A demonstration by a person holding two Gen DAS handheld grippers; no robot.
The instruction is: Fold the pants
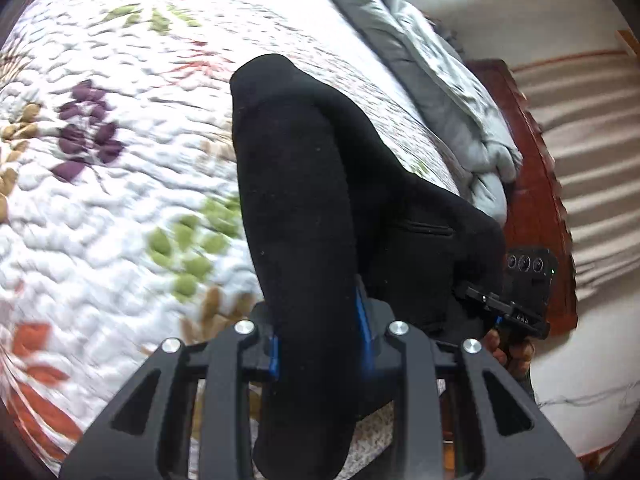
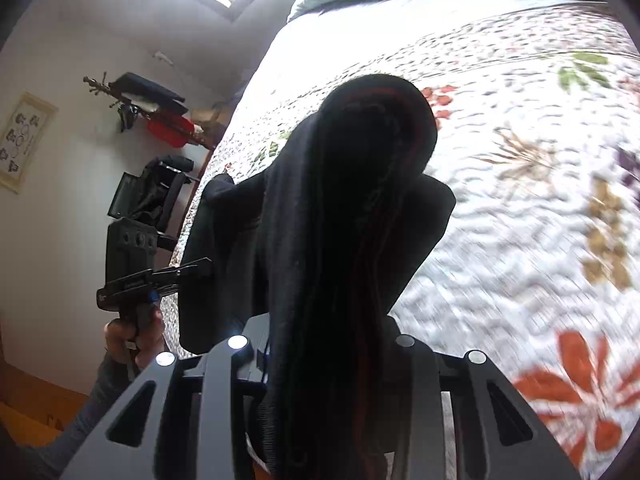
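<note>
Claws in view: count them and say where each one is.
2. The left claw is clamped on the black pants over the floral quilt; the right claw grips the same pants beside it. None appears hidden.

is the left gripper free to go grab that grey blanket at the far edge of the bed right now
Probably not. The left gripper is shut on the black pants, which drape over its fingers, so it would have to let go first. The grey blanket itself lies uncovered beyond the quilt.
</note>
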